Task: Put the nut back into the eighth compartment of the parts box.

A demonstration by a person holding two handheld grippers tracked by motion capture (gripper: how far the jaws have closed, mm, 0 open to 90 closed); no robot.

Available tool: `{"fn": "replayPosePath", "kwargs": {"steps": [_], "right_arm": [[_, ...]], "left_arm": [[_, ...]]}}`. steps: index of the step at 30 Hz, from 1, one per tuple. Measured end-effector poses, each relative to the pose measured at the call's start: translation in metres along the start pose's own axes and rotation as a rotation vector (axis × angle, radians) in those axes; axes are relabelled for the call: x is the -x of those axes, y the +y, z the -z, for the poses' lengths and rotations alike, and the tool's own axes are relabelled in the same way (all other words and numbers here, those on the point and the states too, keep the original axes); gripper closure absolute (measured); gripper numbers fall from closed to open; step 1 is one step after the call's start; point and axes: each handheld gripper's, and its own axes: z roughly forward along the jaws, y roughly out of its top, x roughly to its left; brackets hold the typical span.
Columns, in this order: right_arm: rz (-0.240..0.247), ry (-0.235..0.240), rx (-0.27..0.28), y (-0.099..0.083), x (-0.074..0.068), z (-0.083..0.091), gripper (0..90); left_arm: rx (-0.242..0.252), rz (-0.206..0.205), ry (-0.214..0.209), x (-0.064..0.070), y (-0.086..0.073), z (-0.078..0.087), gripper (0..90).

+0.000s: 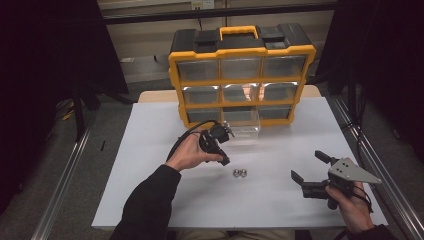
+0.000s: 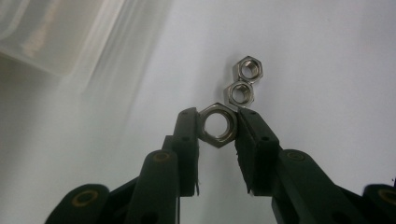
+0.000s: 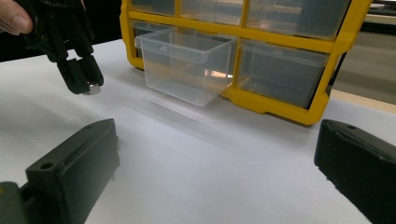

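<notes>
— How many nuts do you count?

— Three. Your left tool (image 2: 218,122) is clamped on one hex nut (image 2: 217,125), held just above the white desk (image 1: 150,165); two smaller nuts (image 2: 245,80) lie touching each other just beyond it.

— How does the held one look?

— Shiny steel, six-sided, bore facing you.

— And around you?

— A clear drawer (image 3: 187,65) juts from the yellow organizer (image 1: 242,75) nearby. Your right tool (image 1: 311,168) is spread wide, holding nothing, well apart.
</notes>
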Motion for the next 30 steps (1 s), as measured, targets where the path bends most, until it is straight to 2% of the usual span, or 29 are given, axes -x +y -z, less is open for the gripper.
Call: {"fn": "replayPosePath", "kwargs": {"steps": [10,12,15,20,21,22,24,25,28,30], "right_arm": [[-0.001,0.003,0.001,0.000,0.000,0.000,0.0],[-0.001,0.005,0.001,0.000,0.000,0.000,0.0],[0.003,0.005,0.003,0.000,0.000,0.000,0.0],[0.002,0.005,0.003,0.000,0.000,0.000,0.0],[0.002,0.006,0.002,0.000,0.000,0.000,0.0],[0.003,0.005,0.002,0.000,0.000,0.000,0.0],[0.002,0.007,0.002,0.000,0.000,-0.001,0.0],[0.001,0.005,0.002,0.000,0.000,0.000,0.0],[0.003,0.007,-0.001,0.000,0.000,0.000,0.0],[0.005,0.010,-0.001,0.000,0.000,0.000,0.0]], "left_arm": [[-0.002,0.007,-0.004,-0.004,0.008,0.004,70.2],[-0.007,0.015,-0.001,-0.005,0.009,0.008,70.2],[0.001,0.005,0.008,-0.009,0.013,0.014,70.2],[0.030,0.019,0.022,-0.014,0.016,0.025,70.2],[0.031,0.014,0.012,-0.015,0.016,0.028,70.2],[0.058,0.029,-0.007,-0.016,0.016,0.031,70.2],[0.077,0.022,0.012,-0.018,0.018,0.038,70.2],[0.082,0.032,0.013,-0.018,0.019,0.040,70.2],[0.102,0.021,0.025,-0.019,0.022,0.047,70.2],[0.095,0.000,0.036,-0.018,0.025,0.051,70.2]]}}
